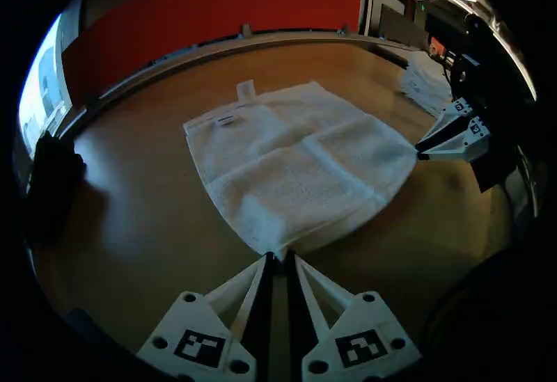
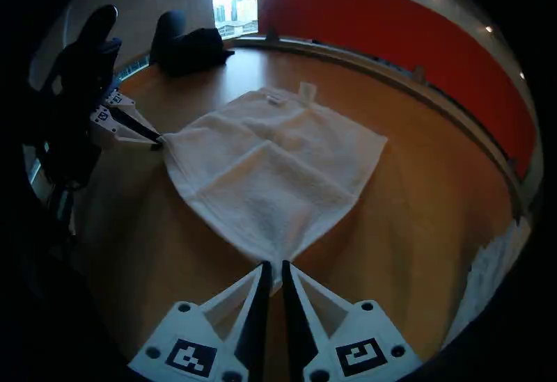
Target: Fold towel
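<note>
In the left gripper view, a dark object (image 1: 52, 173) sits at the left edge of the wooden desk (image 1: 139, 229). Behind the far edge of the desk stands a red wall (image 1: 209, 6). The white towel (image 1: 299, 166) lies flat on the middle of the desk, folded into a square, with a small label (image 1: 245, 91) sticking out on its far side. The nearest corner of the towel goes in between the tips of the left gripper (image 1: 282, 257). Its two fingers are pressed almost together and pinch this corner. At the right corner of the towel, the right gripper (image 1: 425, 149) touches the cloth with its tips, which look closed on it. Behind it, near the right edge of the desk, lies a pile of white cloths (image 1: 425, 83).

In the right gripper view, the left gripper (image 2: 157, 140) is on the left and its tips hold the left corner of the towel (image 2: 271, 166). The towel spreads over the middle of the desk (image 2: 418, 194). Its near corner sits between the fingers of the right gripper (image 2: 273, 267), which are drawn close together and pinch it. The pile of white cloths (image 2: 487, 271) is at the right edge.
</note>
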Demonstrator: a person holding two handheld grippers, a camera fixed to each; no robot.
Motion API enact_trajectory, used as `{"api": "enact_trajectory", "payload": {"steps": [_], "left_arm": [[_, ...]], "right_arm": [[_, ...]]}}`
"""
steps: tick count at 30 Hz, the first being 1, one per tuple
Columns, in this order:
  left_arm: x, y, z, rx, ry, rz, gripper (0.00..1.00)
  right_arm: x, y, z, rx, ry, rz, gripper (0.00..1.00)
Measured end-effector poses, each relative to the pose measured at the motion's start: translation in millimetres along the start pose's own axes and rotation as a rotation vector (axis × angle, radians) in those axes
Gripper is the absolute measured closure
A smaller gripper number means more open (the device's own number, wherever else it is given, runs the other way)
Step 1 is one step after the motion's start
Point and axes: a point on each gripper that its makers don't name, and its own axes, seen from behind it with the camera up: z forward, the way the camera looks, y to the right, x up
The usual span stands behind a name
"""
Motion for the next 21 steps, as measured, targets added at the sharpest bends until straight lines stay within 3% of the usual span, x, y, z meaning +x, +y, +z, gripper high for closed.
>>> {"api": "enact_trajectory", "payload": {"steps": [9, 21], "left_arm": [[18.8, -3.2, -14.0, 0.016, 0.021, -0.013, 0.87], [43.4, -4.5, -50.5, 0.033, 0.043, -0.064, 0.87]], "right_arm": [[20.7, 0.1, -15.6, -0.004, 0.040, 0.000, 0.88], [58.2, -1.5, -49.4, -0.018, 0.117, -0.003, 0.88]]}}
